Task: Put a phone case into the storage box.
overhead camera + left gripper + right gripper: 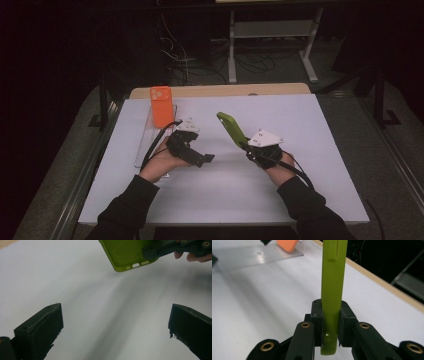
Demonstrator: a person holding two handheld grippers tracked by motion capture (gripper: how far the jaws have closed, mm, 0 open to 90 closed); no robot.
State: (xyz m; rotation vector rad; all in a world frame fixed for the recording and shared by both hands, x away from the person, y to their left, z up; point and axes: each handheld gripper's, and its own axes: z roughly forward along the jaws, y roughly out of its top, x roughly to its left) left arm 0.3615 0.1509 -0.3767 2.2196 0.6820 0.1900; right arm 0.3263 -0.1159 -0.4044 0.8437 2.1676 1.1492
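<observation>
A green phone case [231,128] is lifted off the white table, tilted up toward the far left, with my right gripper [247,145] shut on its lower end. In the right gripper view the green case [333,285] stands edge-on between the closed jaws [331,322]. My left gripper [206,159] hovers low over the table to the left of it, open and holding nothing; in its own view the jaws stand wide apart [115,325] and the green case [123,253] hangs ahead. An orange phone case [161,106] leans upright on a clear stand [150,135] at the far left.
The white table top [280,175] ends in a wooden strip [220,91] along the far edge. Beyond it, a dark floor holds cables and a metal frame [270,40]. The clear stand [254,256] and orange case [287,245] lie left of the grippers.
</observation>
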